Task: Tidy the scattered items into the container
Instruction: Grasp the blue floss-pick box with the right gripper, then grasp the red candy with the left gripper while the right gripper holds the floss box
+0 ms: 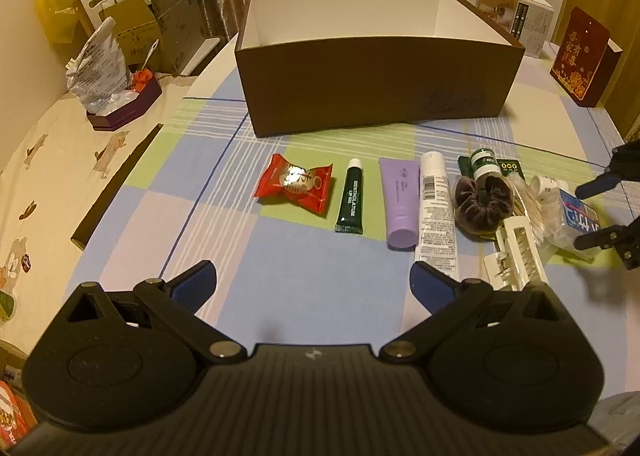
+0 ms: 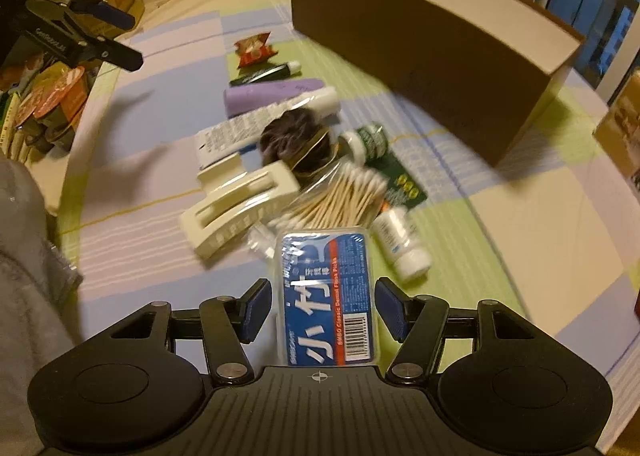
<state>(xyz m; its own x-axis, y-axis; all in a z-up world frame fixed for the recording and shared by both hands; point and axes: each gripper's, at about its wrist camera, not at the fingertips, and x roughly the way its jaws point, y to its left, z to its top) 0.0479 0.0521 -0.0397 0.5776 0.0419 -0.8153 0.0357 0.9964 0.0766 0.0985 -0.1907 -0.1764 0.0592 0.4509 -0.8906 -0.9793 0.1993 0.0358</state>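
An open brown box (image 1: 372, 95) with a white inside stands at the back of the checked cloth; it also shows in the right wrist view (image 2: 432, 55). In front lie a red snack packet (image 1: 296, 183), a green tube (image 1: 351, 197), a purple tube (image 1: 398, 201), a white tube (image 1: 435, 211), a brown scrunchie (image 1: 482, 201), a cream hair claw (image 2: 236, 209), cotton swabs (image 2: 340, 195) and a small white bottle (image 2: 402, 244). My left gripper (image 1: 314, 288) is open, above the cloth. My right gripper (image 2: 322, 310) is open with a blue floss-pick box (image 2: 330, 296) between its jaws.
A red gift box (image 1: 580, 59) and a white carton (image 1: 516, 11) stand at the back right. A flat brown lid (image 1: 116, 187) lies at the cloth's left edge. Bags and cartons (image 1: 132, 23) crowd the left. Snack packs (image 2: 48, 103) sit beyond the left table edge.
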